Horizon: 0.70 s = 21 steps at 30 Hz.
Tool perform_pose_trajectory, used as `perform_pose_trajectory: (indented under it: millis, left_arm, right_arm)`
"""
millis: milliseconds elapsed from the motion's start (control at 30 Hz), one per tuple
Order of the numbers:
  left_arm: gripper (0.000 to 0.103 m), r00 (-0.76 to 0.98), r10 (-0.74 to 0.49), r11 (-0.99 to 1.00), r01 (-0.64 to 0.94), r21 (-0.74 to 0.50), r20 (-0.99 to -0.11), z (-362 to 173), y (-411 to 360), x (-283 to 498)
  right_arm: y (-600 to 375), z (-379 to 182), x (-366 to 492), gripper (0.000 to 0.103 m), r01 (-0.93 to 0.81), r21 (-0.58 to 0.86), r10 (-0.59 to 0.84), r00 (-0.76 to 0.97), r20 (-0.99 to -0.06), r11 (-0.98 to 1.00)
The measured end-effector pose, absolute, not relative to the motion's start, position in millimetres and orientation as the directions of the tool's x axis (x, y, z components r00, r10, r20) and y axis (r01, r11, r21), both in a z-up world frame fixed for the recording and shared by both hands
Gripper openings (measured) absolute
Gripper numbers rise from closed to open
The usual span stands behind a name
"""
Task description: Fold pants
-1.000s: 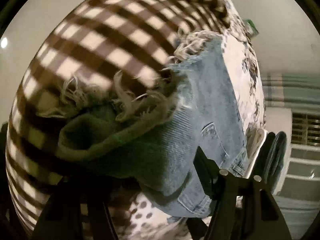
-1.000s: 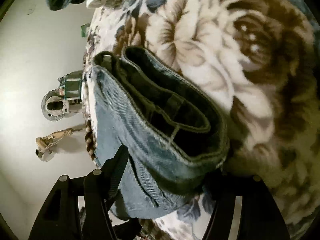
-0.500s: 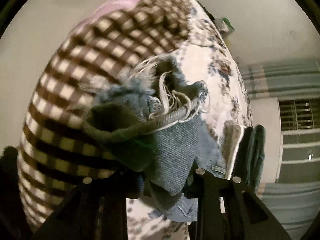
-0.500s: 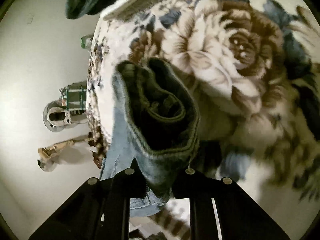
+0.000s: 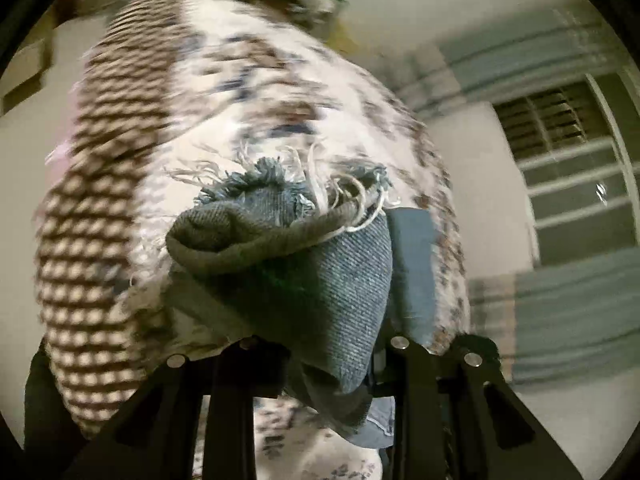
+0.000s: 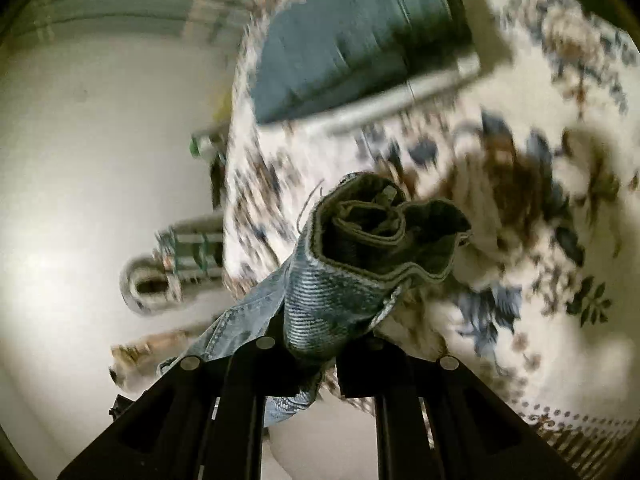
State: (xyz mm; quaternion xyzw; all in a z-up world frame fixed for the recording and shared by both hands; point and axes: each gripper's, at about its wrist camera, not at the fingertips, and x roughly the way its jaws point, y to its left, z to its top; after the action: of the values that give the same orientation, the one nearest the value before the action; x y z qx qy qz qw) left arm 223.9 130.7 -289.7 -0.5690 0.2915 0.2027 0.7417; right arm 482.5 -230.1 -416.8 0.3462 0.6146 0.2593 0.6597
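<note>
The pants are light blue denim with frayed hems. My left gripper (image 5: pixel 326 344) is shut on the frayed leg end of the pants (image 5: pixel 320 264), which bunches up between the fingers above the bed. My right gripper (image 6: pixel 308 344) is shut on the waistband end of the pants (image 6: pixel 360 272), which is rolled into a dark-lined bundle held above the floral blanket. The cloth between the two grips is hidden from both views.
A floral blanket (image 6: pixel 520 200) covers the bed, with a brown checkered cloth (image 5: pixel 100 200) along one side. A folded dark blue garment (image 6: pixel 352 40) lies on the blanket farther off. A window (image 5: pixel 568 160) and curtains are at the right. Clutter (image 6: pixel 168 272) sits on the floor beside the bed.
Both grippers closed on the pants and lifted them off the bed. Both views have swung, and the bed now looks farther away and blurred.
</note>
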Motion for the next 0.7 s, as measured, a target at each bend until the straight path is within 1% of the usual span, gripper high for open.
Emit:
perform_pose_trajectory:
  millis: [167, 267, 333, 400, 467, 533, 567, 600, 700]
  left_arm:
    - [0.024, 0.819, -0.171, 0.358, -0.465, -0.809, -0.547, -226.0, 150.5, 336.5]
    - [0.024, 0.841, -0.27, 0.402, -0.344, -0.848, -0.469, -195.0, 162.1, 420.1]
    - [0.024, 0.842, -0.332, 0.436, -0.262, -0.861, -0.424, -181.9, 165.5, 476.1]
    - [0.024, 0.825, -0.382, 0.474, -0.212, -0.855, -0.417, -182.1, 165.8, 529.3]
    - [0.025, 0.801, -0.422, 0.486, -0.195, -0.852, -0.424, -196.0, 165.2, 567.2]
    - [0.025, 0.766, -0.446, 0.523, -0.197, -0.829, -0.463, -228.6, 163.7, 601.5]
    - [0.025, 0.745, -0.448, 0.549, -0.207, -0.809, -0.495, -245.0, 161.9, 613.0]
    - [0.025, 0.723, -0.447, 0.575, -0.219, -0.789, -0.526, -262.2, 159.6, 622.8]
    - [0.025, 0.607, -0.483, 0.641, -0.246, -0.727, -0.631, -337.1, 157.9, 644.8]
  right_arm:
    - [-247.3, -316.9, 538.8, 0.013, 0.094, 0.797, 0.732, 0.343, -0.589, 0.597]
    - [-253.9, -273.7, 581.2, 0.013, 0.099, 0.815, 0.691, 0.477, -0.543, 0.572]
    - [-257.1, -255.7, 606.9, 0.013, 0.098, 0.817, 0.657, 0.544, -0.522, 0.568]
    - [-260.2, -249.2, 633.7, 0.013, 0.106, 0.818, 0.615, 0.607, -0.504, 0.566]
    - [-262.6, -263.1, 659.9, 0.013, 0.139, 0.818, 0.575, 0.645, -0.503, 0.559]
    - [-260.9, -292.7, 676.1, 0.013, 0.186, 0.81, 0.547, 0.653, -0.525, 0.555]
    - [-260.3, -307.6, 681.7, 0.013, 0.204, 0.81, 0.541, 0.651, -0.532, 0.55]
    - [-257.9, -332.1, 687.3, 0.013, 0.234, 0.795, 0.529, 0.638, -0.559, 0.559]
    - [-246.9, -400.8, 686.9, 0.013, 0.303, 0.74, 0.487, 0.596, -0.638, 0.6]
